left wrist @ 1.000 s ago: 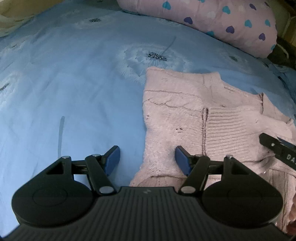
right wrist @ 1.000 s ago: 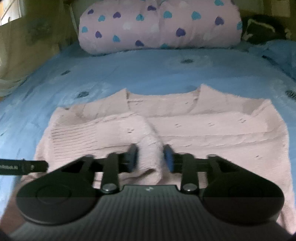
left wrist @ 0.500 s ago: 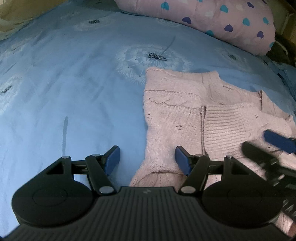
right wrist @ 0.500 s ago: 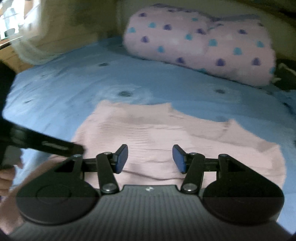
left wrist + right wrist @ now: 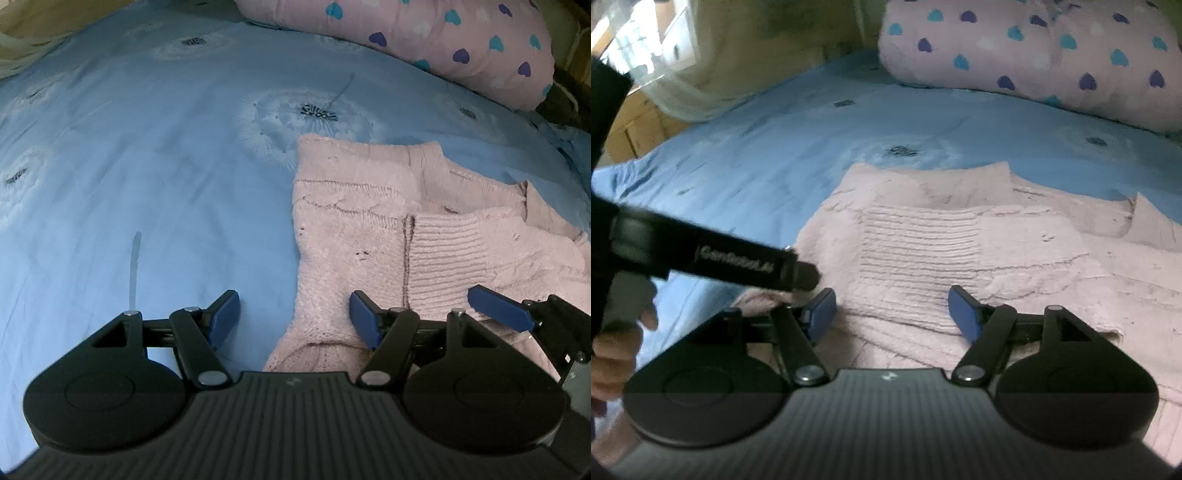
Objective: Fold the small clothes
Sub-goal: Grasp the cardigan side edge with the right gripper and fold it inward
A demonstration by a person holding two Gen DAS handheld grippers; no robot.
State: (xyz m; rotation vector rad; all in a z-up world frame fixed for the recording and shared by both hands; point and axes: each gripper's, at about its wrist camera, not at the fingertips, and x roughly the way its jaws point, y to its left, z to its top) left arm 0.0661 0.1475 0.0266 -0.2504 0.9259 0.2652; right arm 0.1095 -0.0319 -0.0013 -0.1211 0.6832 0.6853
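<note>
Fingers of both grippers wide apart, empty, over sweater point(image 5: 354, 236); window only in right view.

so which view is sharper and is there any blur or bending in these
Left wrist view is sharper: knit rows on the sweater read clearly, though the sheet bulges from fisheye bending. Right wrist view is softer and hazier, with the pillow smeared and bright glare at the top left corner.
</note>
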